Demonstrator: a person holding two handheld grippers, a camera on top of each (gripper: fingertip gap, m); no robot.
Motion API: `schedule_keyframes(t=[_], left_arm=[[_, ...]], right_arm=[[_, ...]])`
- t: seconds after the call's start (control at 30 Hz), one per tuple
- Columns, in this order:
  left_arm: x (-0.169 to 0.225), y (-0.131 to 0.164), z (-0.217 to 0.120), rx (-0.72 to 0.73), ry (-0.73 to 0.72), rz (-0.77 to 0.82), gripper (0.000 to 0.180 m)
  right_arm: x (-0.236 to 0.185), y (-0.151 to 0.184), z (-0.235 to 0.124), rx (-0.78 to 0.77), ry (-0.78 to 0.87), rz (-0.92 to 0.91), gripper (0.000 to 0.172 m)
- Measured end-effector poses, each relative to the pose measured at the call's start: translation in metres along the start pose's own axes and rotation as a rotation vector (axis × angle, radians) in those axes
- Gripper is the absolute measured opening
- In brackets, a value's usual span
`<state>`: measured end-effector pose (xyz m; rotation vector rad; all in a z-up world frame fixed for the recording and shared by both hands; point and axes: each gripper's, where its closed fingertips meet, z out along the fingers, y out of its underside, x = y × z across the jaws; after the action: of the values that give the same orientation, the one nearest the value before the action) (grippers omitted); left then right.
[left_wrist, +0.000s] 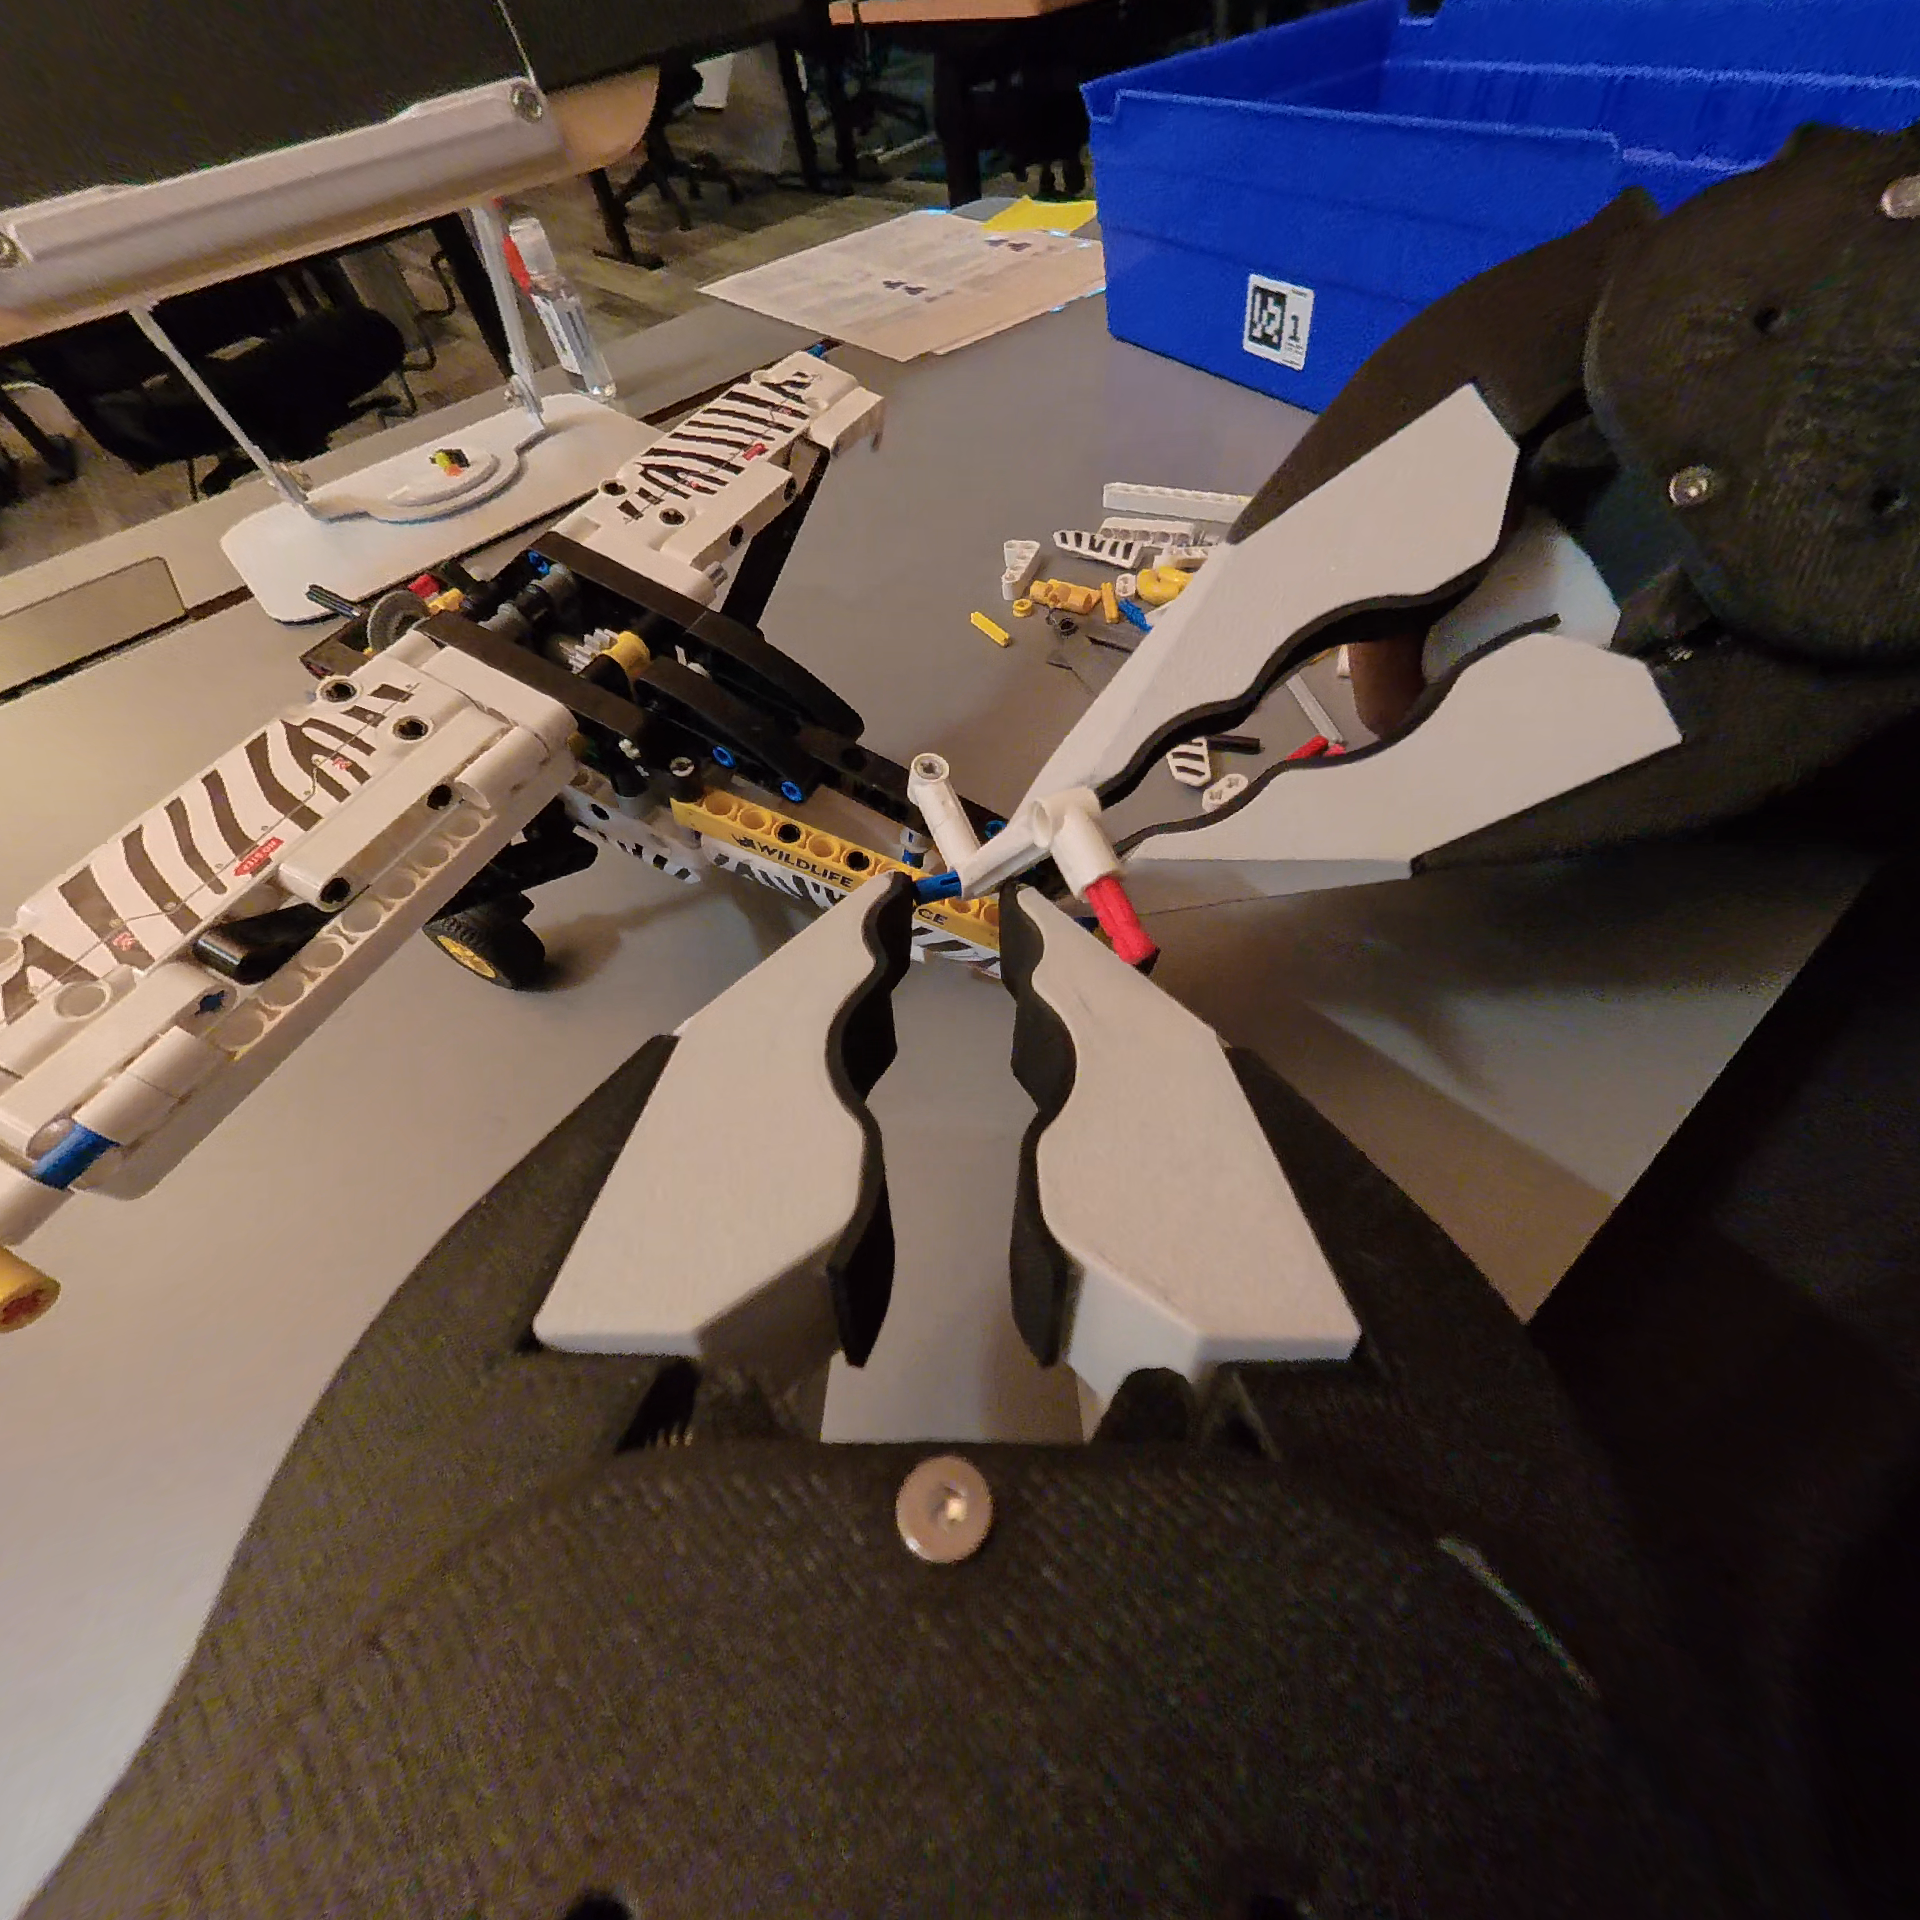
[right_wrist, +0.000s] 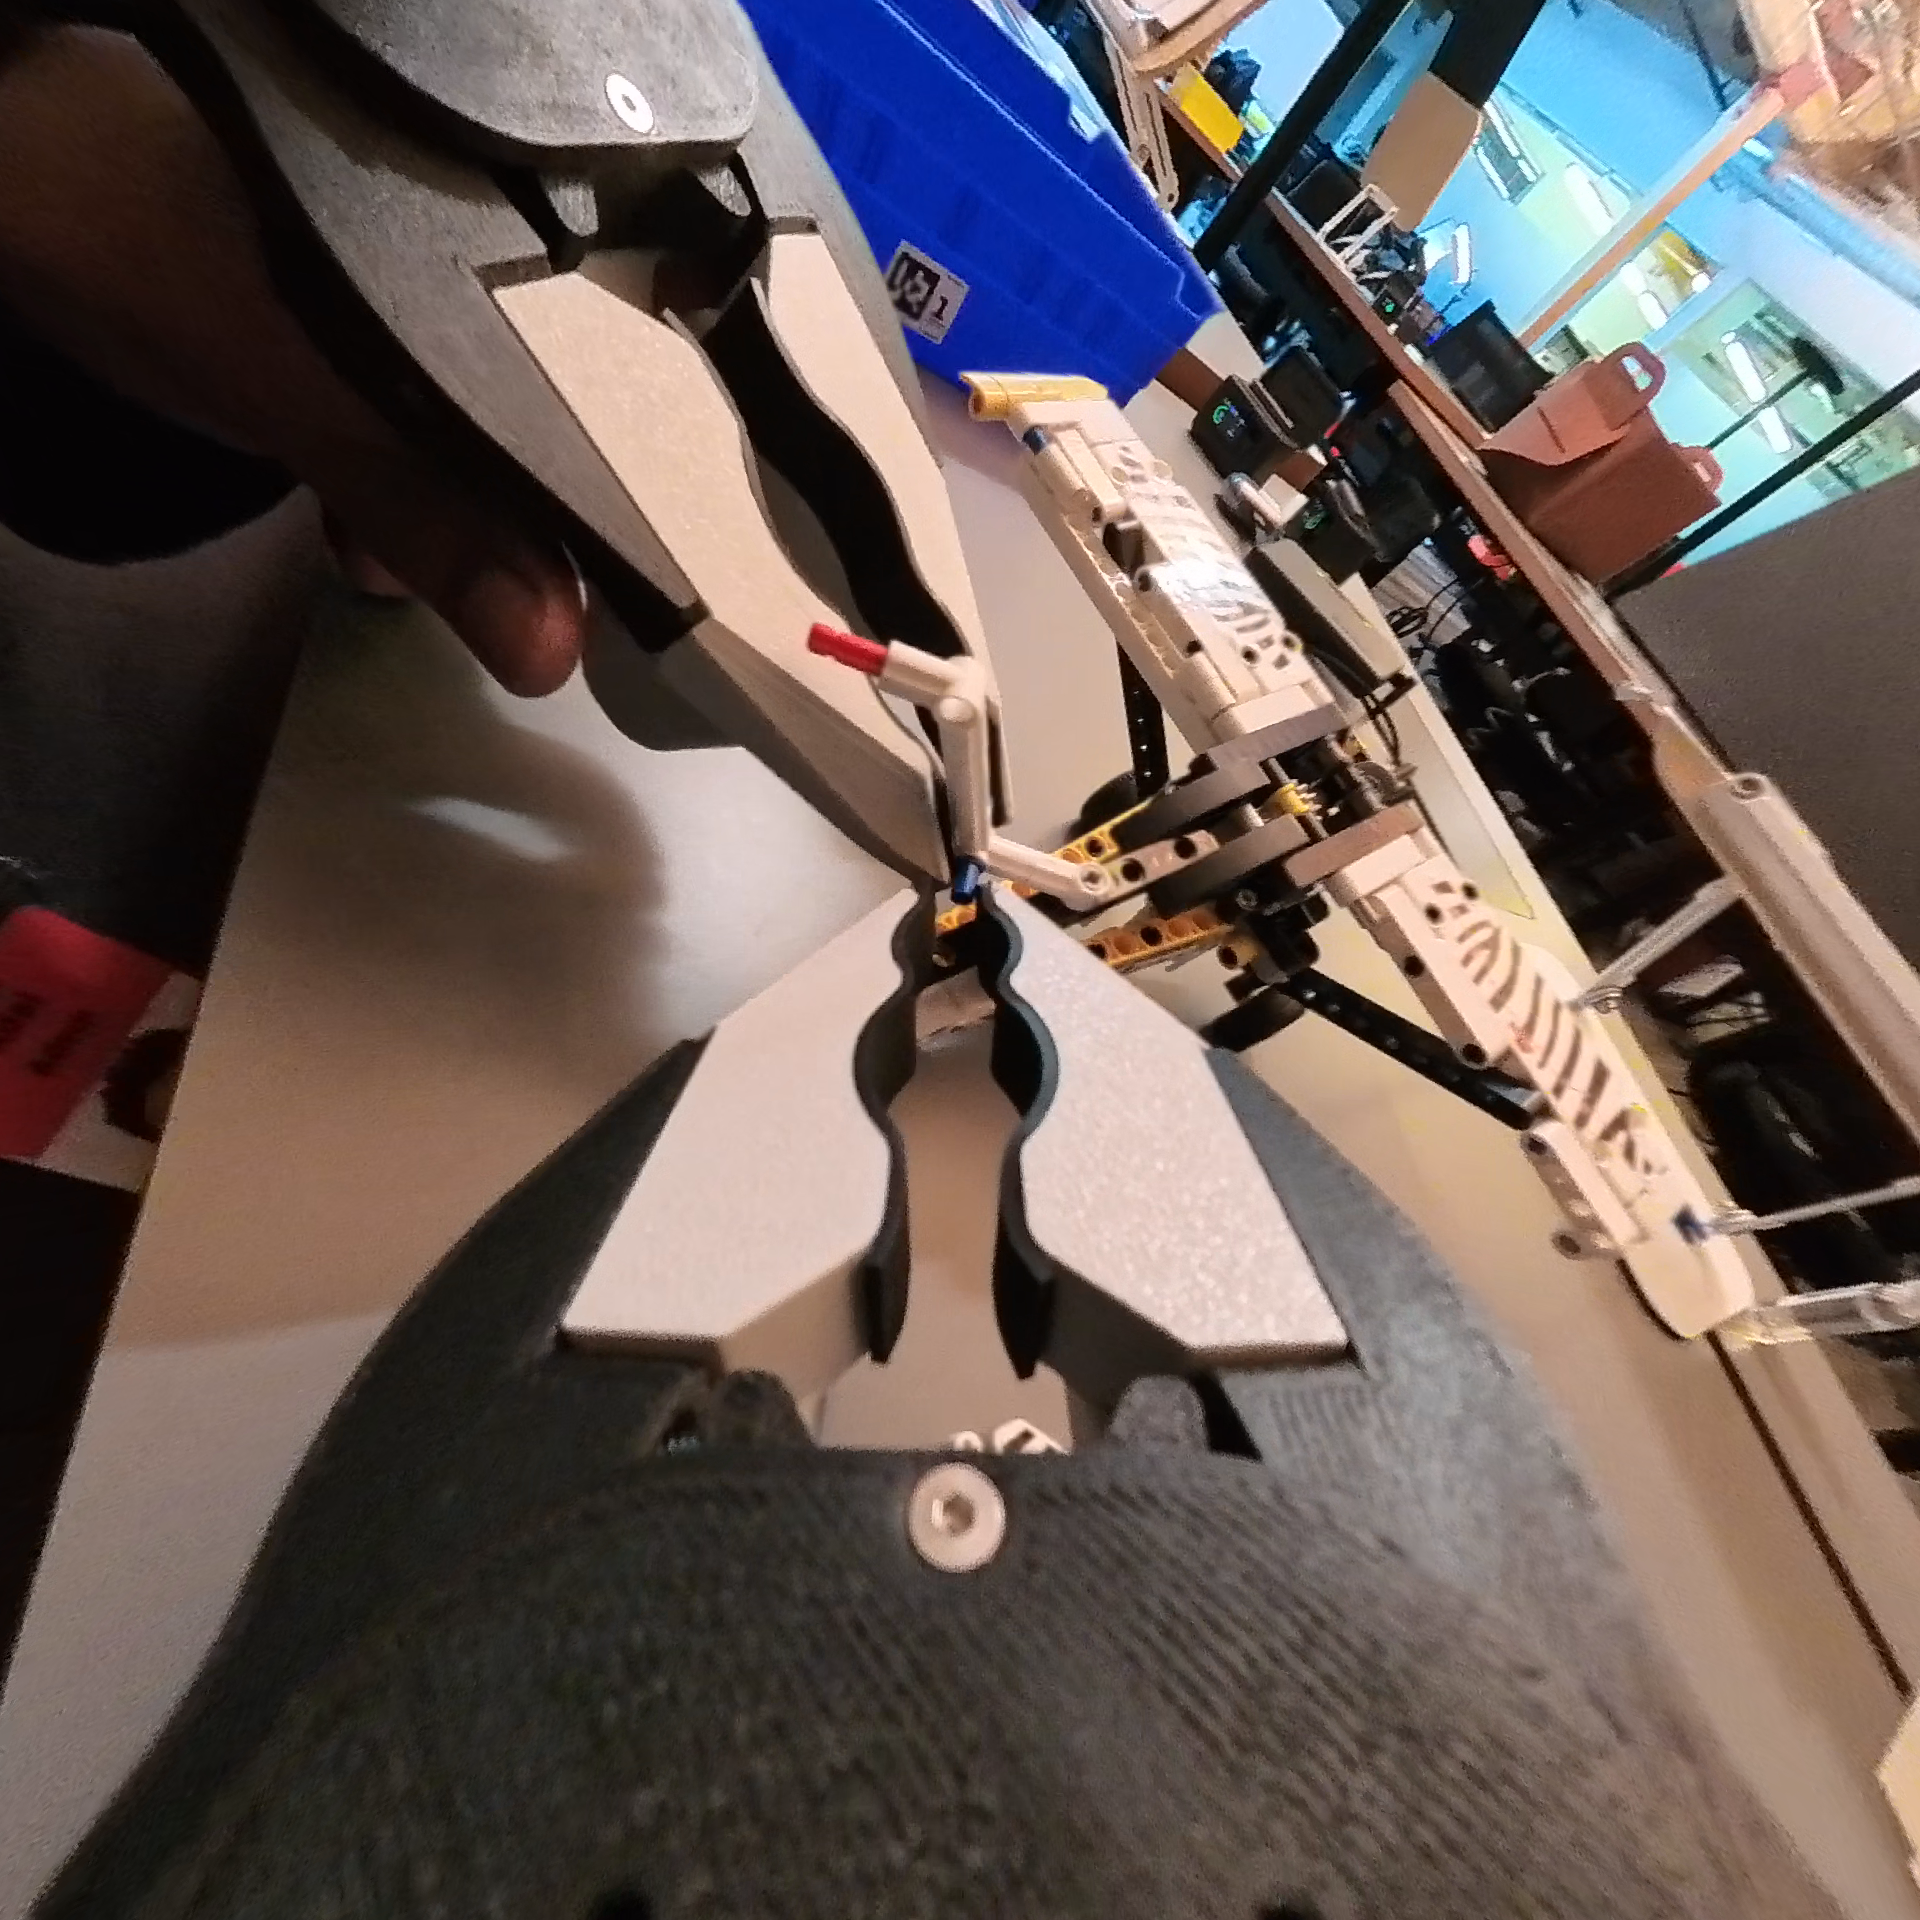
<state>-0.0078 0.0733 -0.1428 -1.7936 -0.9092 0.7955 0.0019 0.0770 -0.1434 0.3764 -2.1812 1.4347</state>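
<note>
Probably to steady it, the right hand-held gripper (right_wrist: 958, 906) pinches the white bent piece (left_wrist: 1039, 836), while the left hand-held gripper (left_wrist: 954, 902) hangs loose nearby.

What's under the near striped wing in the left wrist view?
A black wheel with yellow hub stands on the table under the wing, beside a black strut. The wing covers whatever lies farther under it.
</note>
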Motion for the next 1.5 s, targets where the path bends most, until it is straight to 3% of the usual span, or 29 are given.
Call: schedule_keyframes(t=[0.23,0.37,0.5,1.07,1.4,1.5], left_arm=[[0.004,0.002,-0.006,0.008,0.057,-0.026,0.016],[0.009,-0.007,-0.015,0.078,0.146,-0.170,0.018],[0.002,-0.006,-0.011,0.073,0.120,-0.266,0.028],[-0.002,-0.008,-0.007,0.197,0.150,-0.653,0.021],[-0.009,-0.012,-0.013,0.262,0.061,-0.652,0.022],[-0.006,-0.017,-0.016,0.287,0.068,-0.619,0.030]], right_arm=[[0.001,0.000,0.000,0.001,0.011,-0.008,0.002],[0.002,0.000,0.001,0.001,0.017,-0.010,0.002],[0.002,0.000,0.002,0.002,0.015,0.006,0.002],[0.007,-0.007,0.011,-0.002,0.050,0.124,0.002],[0.007,-0.014,0.014,0.029,0.037,0.194,0.002],[0.005,-0.016,0.014,0.037,0.029,0.191,0.002]])
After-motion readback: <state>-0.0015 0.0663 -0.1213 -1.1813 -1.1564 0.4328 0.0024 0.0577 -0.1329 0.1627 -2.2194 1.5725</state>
